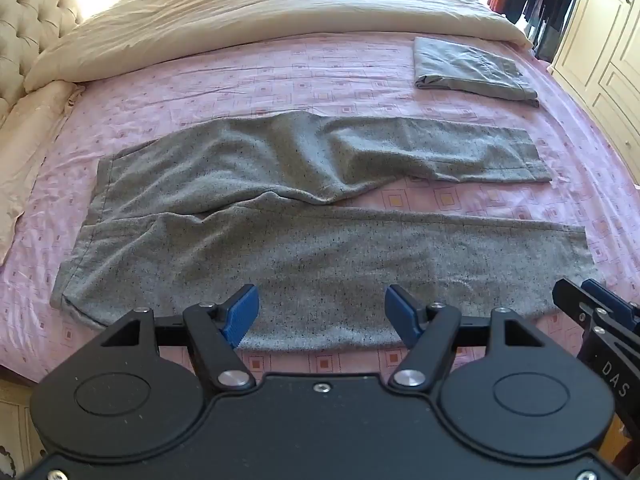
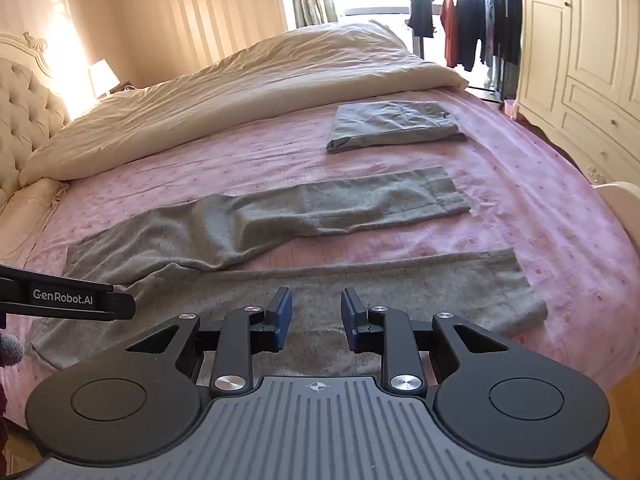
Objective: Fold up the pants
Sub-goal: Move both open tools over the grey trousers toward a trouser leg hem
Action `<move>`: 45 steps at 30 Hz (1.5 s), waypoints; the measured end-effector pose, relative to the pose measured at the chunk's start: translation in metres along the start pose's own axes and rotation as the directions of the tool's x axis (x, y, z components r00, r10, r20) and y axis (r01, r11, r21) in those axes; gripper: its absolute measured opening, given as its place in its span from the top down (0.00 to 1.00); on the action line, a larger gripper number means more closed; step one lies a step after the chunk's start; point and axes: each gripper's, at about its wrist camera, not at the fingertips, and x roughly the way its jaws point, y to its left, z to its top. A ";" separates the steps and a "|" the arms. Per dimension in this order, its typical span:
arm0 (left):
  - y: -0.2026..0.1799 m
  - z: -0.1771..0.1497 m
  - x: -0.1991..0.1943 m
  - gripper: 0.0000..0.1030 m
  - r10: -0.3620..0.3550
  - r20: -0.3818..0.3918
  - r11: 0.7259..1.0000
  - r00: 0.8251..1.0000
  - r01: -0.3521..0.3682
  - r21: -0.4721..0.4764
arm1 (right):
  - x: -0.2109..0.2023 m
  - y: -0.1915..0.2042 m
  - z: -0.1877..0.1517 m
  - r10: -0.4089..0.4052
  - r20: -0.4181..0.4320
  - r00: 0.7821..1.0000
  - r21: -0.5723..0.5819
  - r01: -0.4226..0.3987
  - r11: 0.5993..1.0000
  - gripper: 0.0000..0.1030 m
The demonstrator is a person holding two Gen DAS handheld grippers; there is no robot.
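Pink bedsheet (image 1: pixel 280 76): grey pants (image 1: pixel 320 256) lie flat beneath both parted, empty grippers, left (image 1: pixel 322 312) (arm reads "GenRobot.AI") and right (image 2: pixel 316 318).

Bed (image 1: pixel 280 80) bears duvet (image 1: pixel 260 12), pants (image 1: pixel 280 208), folded garment (image 1: pixel 472 68).

The left gripper (image 1: pixel 322 312) fills the lower middle of the left wrist view, tilted steeply downward, its blue pads (image 1: pixel 242 314) spread wide with nothing between them. The right gripper (image 2: pixel 316 318) sits low and centred in the right wrist view, also angled down, its jaws parted more narrowly and gripping nothing. Each gripper's black body edges into the other's view.
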 end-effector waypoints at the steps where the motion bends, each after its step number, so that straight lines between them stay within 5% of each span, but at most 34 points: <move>1: 0.000 0.000 0.000 0.30 -0.002 -0.003 1.000 1.000 0.002 -0.003 | 0.000 0.000 0.000 -0.002 -0.001 1.000 -0.001 0.002 1.000 0.74; 45: -0.011 -0.014 0.018 0.30 0.016 -0.114 0.998 0.993 -0.009 0.059 | 0.015 -0.001 -0.004 0.017 -0.082 0.996 -0.005 -0.018 1.000 0.74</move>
